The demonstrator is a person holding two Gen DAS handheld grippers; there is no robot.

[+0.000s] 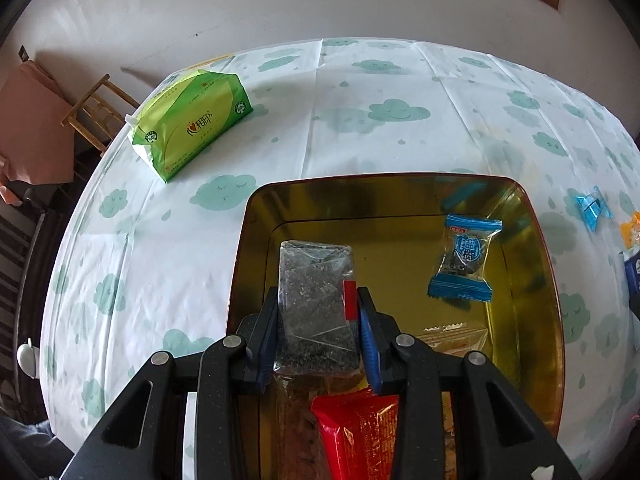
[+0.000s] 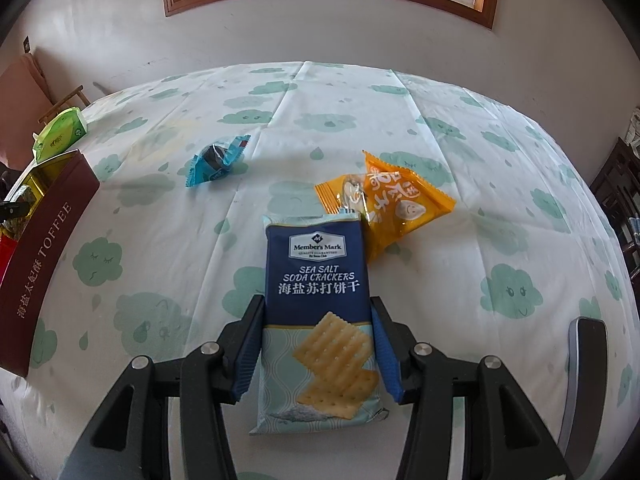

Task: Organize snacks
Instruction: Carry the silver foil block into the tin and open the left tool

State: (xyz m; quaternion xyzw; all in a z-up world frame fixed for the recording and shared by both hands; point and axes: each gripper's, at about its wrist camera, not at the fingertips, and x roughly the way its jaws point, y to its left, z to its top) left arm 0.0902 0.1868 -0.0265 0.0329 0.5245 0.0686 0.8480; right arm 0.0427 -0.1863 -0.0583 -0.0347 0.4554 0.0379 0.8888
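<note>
Left wrist view: your left gripper [image 1: 318,312] clamps a dark sesame bar [image 1: 316,304] over the gold tin [image 1: 536,264], where a blue candy [image 1: 466,258] and red packet [image 1: 356,432] already lie. Right wrist view: your right gripper [image 2: 318,328] brackets the blue cracker pack [image 2: 320,312] flat on the tablecloth [image 2: 500,208], grip uncertain; an orange packet [image 2: 394,206] and blue sweet [image 2: 216,162] remain outside.
</note>
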